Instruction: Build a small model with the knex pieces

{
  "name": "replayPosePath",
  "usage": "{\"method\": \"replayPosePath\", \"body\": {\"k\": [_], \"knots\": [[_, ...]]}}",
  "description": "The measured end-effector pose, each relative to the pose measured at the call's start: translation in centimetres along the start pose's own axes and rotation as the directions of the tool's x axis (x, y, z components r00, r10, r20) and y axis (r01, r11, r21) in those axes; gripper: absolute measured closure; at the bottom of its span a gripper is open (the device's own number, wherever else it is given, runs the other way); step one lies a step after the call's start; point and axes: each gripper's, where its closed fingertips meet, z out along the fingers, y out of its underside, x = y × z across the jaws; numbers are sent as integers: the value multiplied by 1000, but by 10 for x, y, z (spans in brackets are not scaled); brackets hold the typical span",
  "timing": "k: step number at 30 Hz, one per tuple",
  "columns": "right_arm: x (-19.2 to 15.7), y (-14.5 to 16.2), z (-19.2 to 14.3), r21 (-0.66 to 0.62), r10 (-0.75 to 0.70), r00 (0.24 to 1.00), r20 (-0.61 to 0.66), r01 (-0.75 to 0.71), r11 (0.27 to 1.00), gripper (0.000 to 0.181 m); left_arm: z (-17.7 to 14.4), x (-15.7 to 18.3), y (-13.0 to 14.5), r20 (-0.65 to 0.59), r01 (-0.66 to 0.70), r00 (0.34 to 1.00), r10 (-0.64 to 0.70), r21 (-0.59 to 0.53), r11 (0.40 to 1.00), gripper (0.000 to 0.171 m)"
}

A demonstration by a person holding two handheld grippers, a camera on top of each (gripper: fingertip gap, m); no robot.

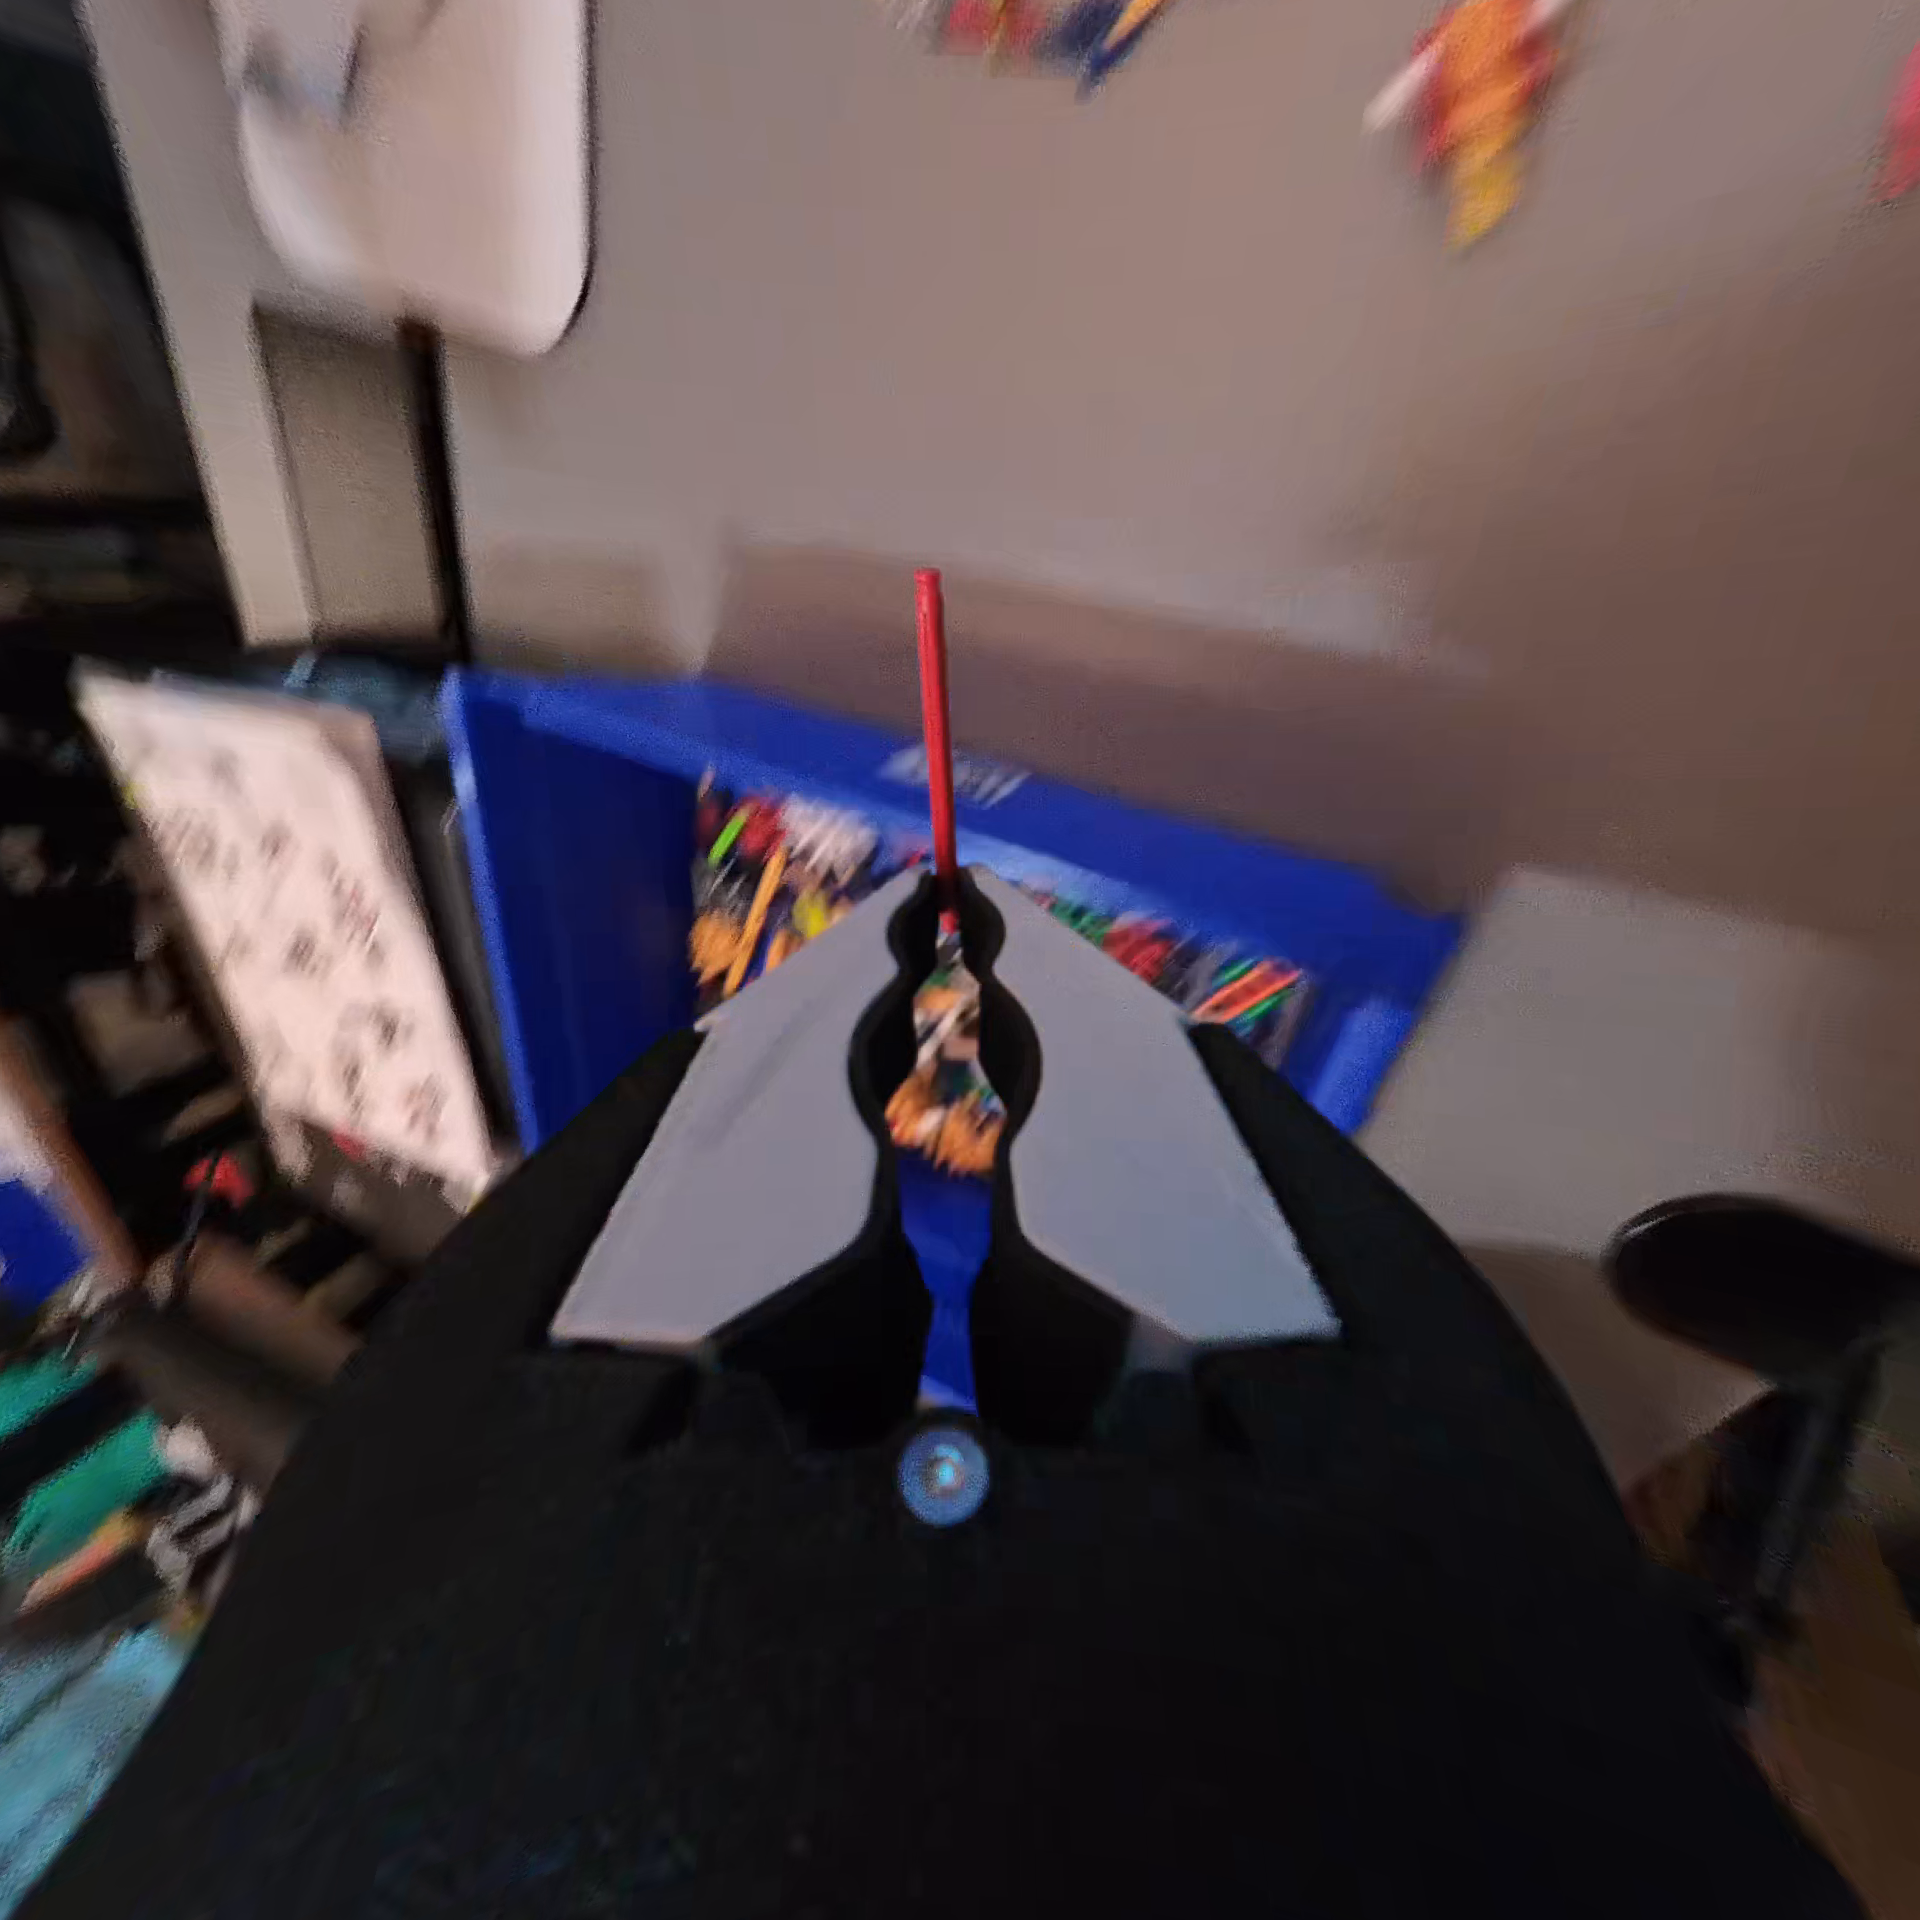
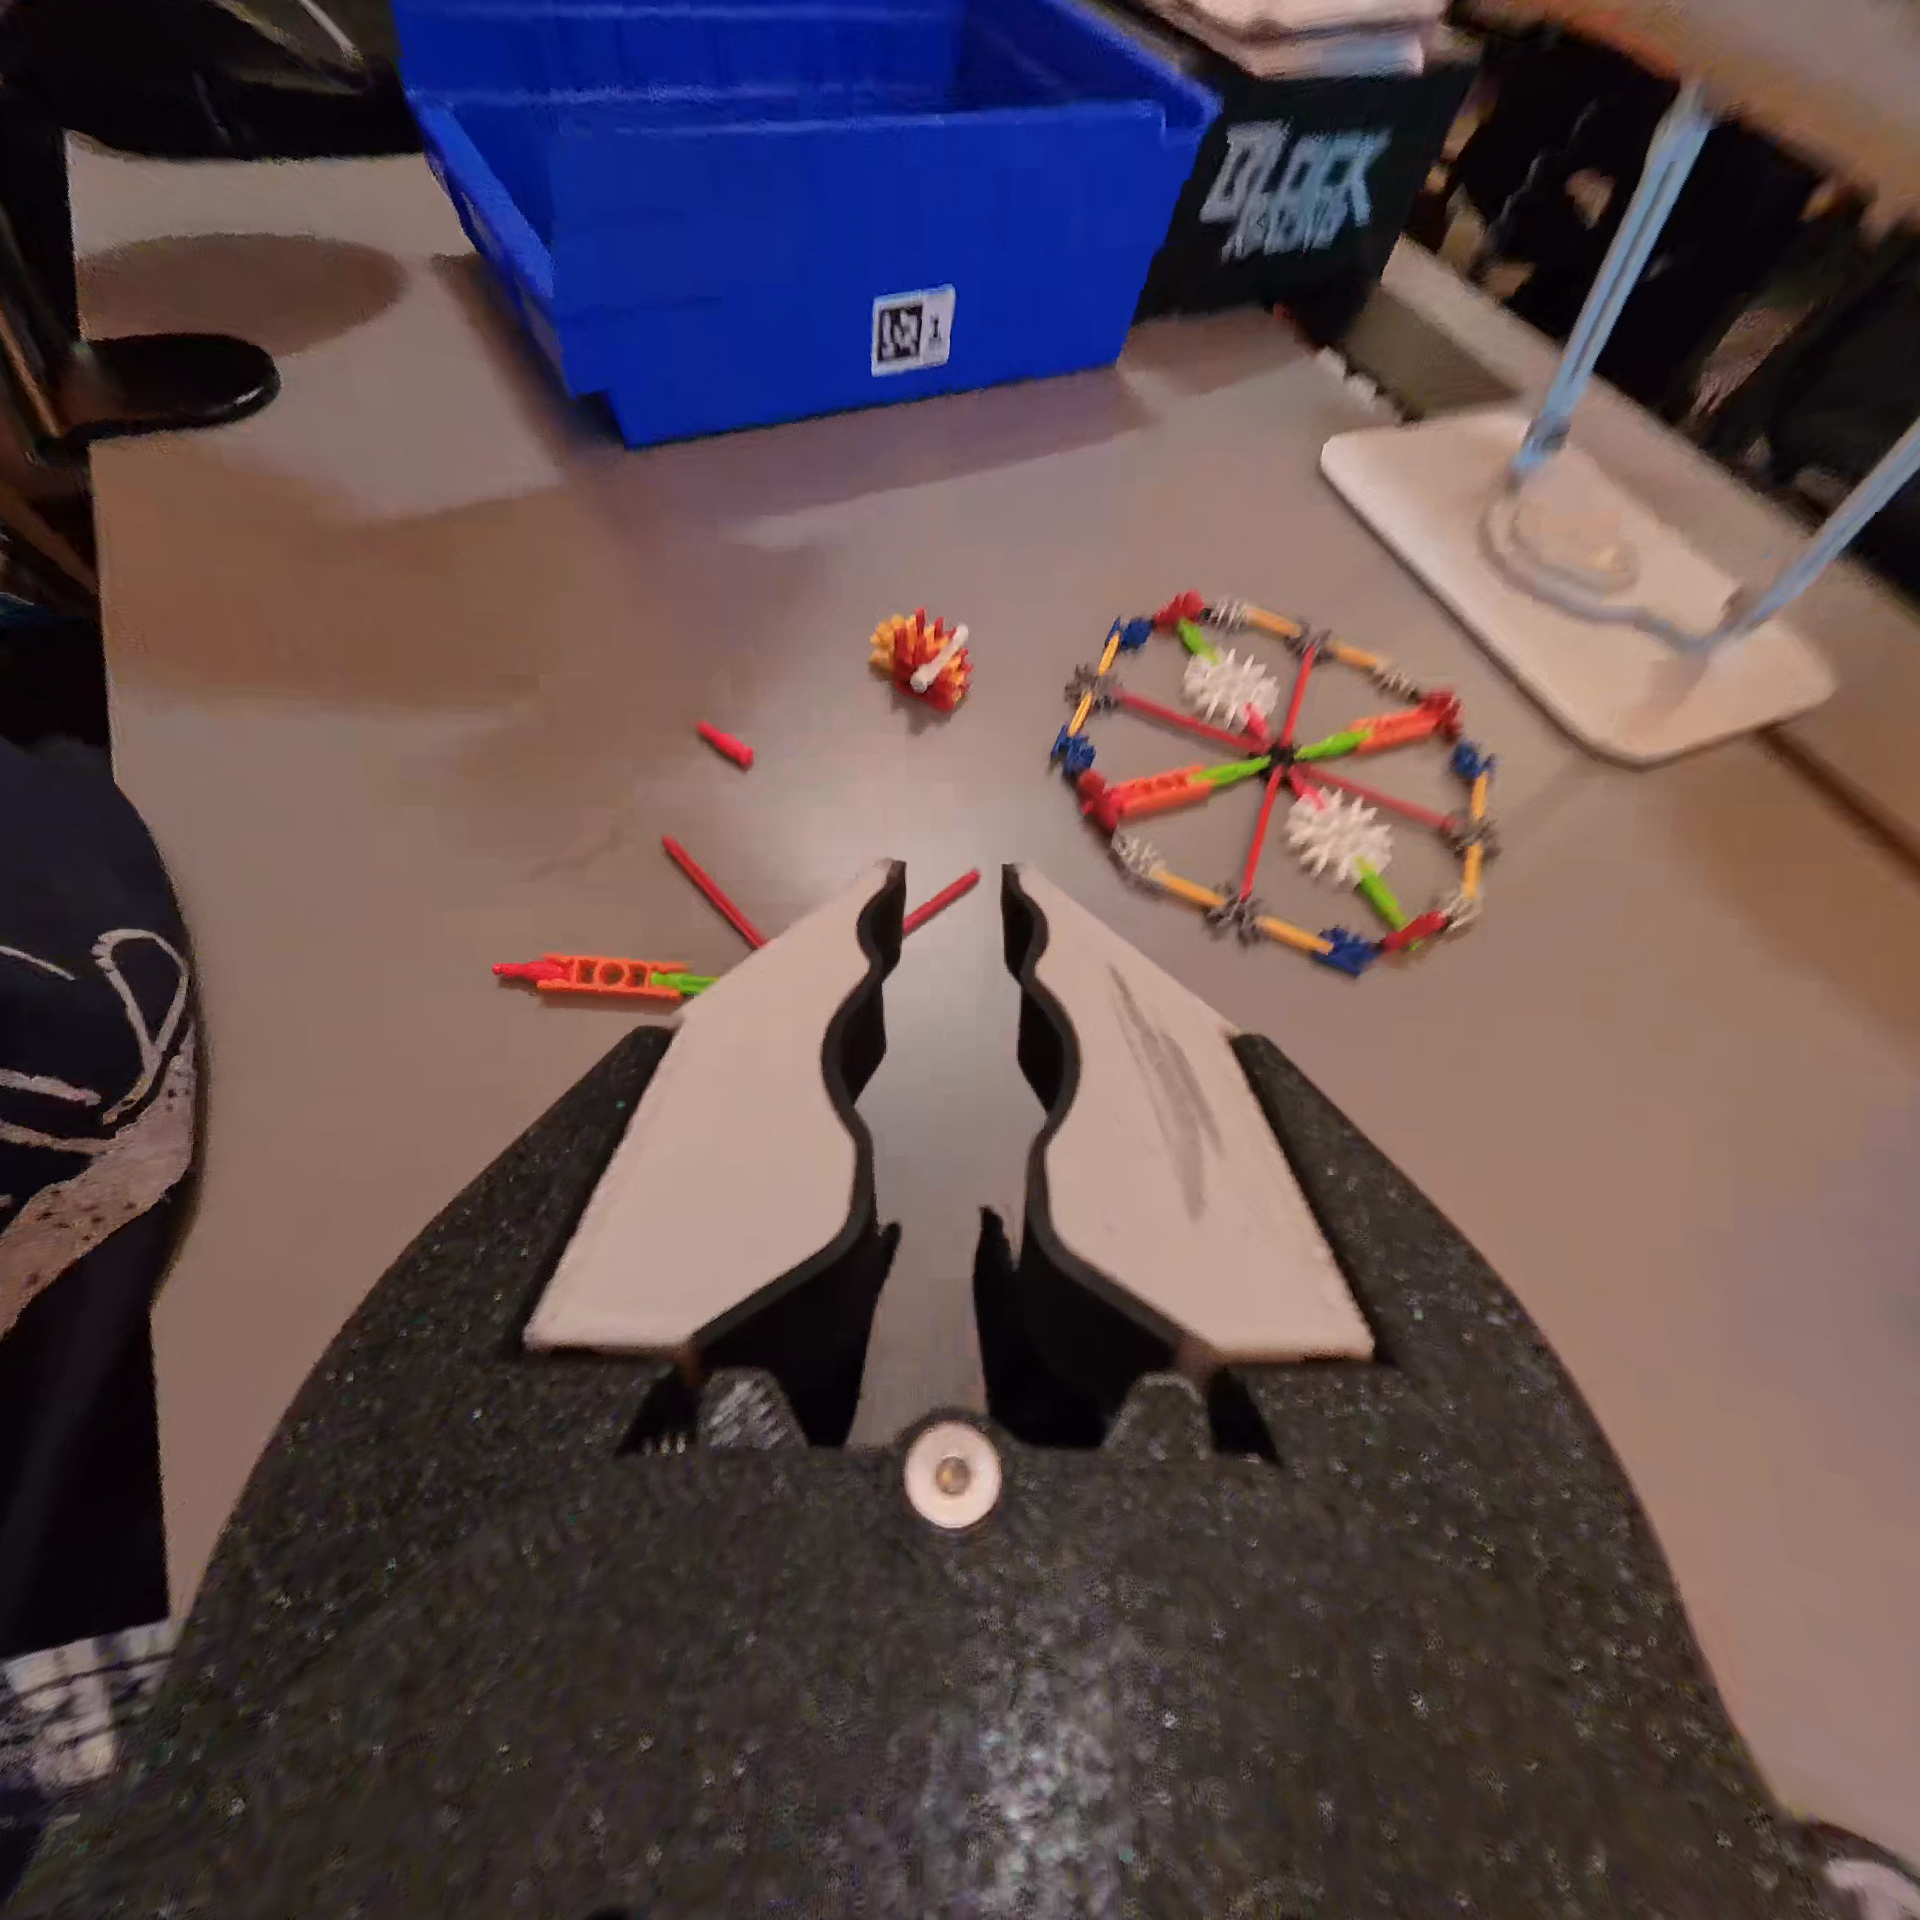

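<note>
My left gripper (image 1: 943, 883) is shut on a thin red rod (image 1: 933, 717) that sticks out forward past its tips, held over a blue bin (image 1: 582, 831) with many coloured building pieces (image 1: 779, 883) inside. The left view is blurred. My right gripper (image 2: 951, 873) is open and empty, low over the grey table (image 2: 416, 623). A red rod (image 2: 940, 900) lies just ahead of its tips, partly hidden by the left finger. Another red rod (image 2: 712, 891), a short red piece (image 2: 724, 744) and an orange-green piece (image 2: 603, 975) lie to the left. A rod-and-connector wheel (image 2: 1278, 779) lies to the right.
A small red-yellow connector cluster (image 2: 922, 661) lies ahead. A blue bin (image 2: 810, 229) stands at the back, a black box (image 2: 1288, 197) beside it. A white lamp base (image 2: 1558, 582) with a clear stem stands at right. A person's dark clothing (image 2: 83, 1091) is at left. Spacing between my two grippers at the tips: around 30 cm. To reach the rod-and-connector wheel (image 2: 1278, 779) in a straight line is about 20 cm for my right fingers, about 30 cm for my left.
</note>
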Motion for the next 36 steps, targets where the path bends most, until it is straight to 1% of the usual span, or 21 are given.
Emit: {"method": "replayPosePath", "body": {"k": [2,4,7,9,11,13,16,18,19,21,24,26,28,29,30,31,33,35,36], "knots": [[-5,-16,-5,18,-110,993,-43,111,994,163,0,42,-45,-129,-25,991,38,102,995,170],[-13,-28,-8,27,-202,977,-71,205,978,160,5,80,-80,-258,-35,963,80,177,984,170],[-27,-45,-12,48,-332,937,-109,338,940,159,15,123,-110,-408,-50,902,142,229,972,170],[-36,-49,-11,41,-402,907,-127,410,911,158,14,142,-130,-498,-6,854,148,275,961,170],[-43,-48,-7,7,-478,868,-136,483,876,158,14,159,-143,-564,13,809,164,296,955,170],[-46,-42,2,-57,-564,813,-148,562,825,158,12,172,-154,-616,37,768,173,313,949,170],[-51,-30,15,-122,-634,763,-123,623,773,158,10,185,-164,-664,55,724,187,326,944,170],[-50,-18,24,-192,-681,724,-110,657,729,158,10,191,-168,-687,63,700,195,331,941,170],[-50,-11,28,-228,-698,710,-91,667,709,160,9,195,-170,-700,71,687,197,335,940,170],[-51,-2,33,-259,-722,688,-67,687,679,171,7,199,-173,-717,79,666,205,341,937,170],[-53,5,34,-263,-717,696,-34,686,678,179,5,200,-174,-738,95,642,207,344,934,170],[-50,4,32,-260,-690,723,-36,659,705,181,0,191,-178,-741,123,638,212,370,921,170],[-45,-3,28,-222,-636,770,-51,612,759,181,-8,183,-182,-742,154,634,218,397,905,169],[-42,-6,24,-208,-608,792,-55,586,783,181,-8,177,-184,-719,154,662,211,406,901,163],[-36,-7,21,-200,-582,810,-65,561,803,181,-2,170,-184,-668,135,717,199,413,901,152],[-28,-7,16,-203,-562,823,-77,539,817,181,0,165,-185,-640,140,746,183,419,897,145],[-14,0,8,-216,-532,843,-87,505,836,181,2,162,-188,-609,182,781,141,437,881,132],[-6,10,1,-216,-495,866,-69,471,855,181,8,174,-186,-605,197,786,127,441,876,123],[-3,16,-1,-223,-481,875,-60,458,861,181,13,183,-186,-590,194,799,121,443,875,119]]}}
